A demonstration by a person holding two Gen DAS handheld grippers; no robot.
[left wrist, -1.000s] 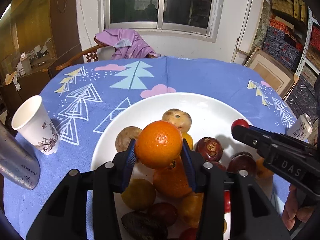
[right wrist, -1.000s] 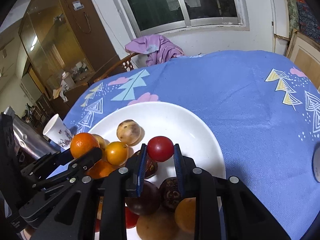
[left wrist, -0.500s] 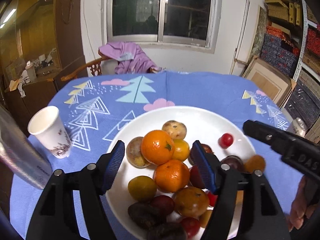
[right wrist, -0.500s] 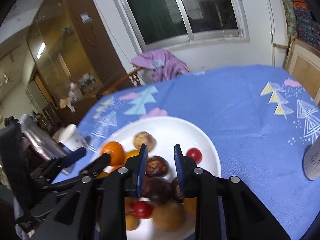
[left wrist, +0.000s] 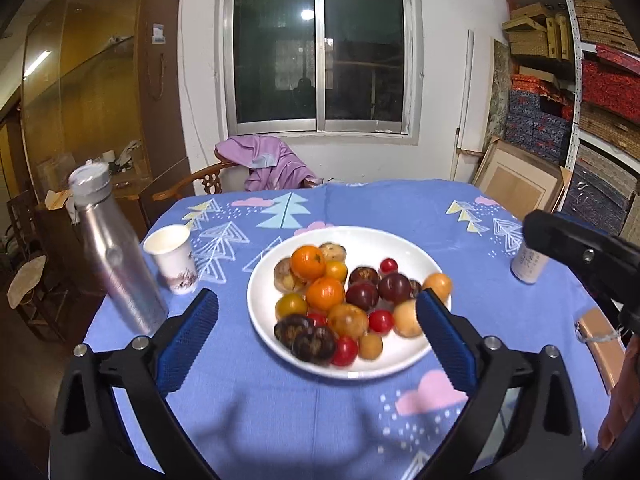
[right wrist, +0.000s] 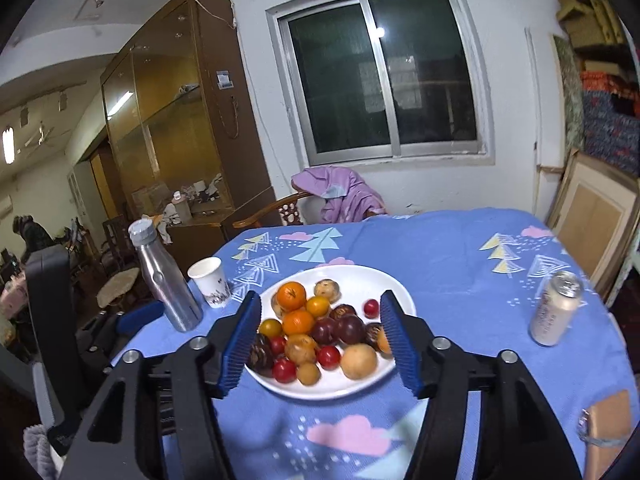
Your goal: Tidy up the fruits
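Left wrist view: both tongs, left (left wrist: 318,334) and right (right wrist: 320,342), gape wide, empty; fruits fill plate (left wrist: 384,366). Probably finished; nothing obvious remains.

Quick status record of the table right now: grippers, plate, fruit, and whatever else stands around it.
left gripper: open, empty, held back from the plate
right gripper: open, empty, held back from the plate
plate: white, on the blue tablecloth
fruit: all piled on the plate; top orange sits on the pile; one small red fruit lies apart at the far side
paper cup: upright, left of the plate
steel bottle: upright, beside the cup
can: upright, right of the plate
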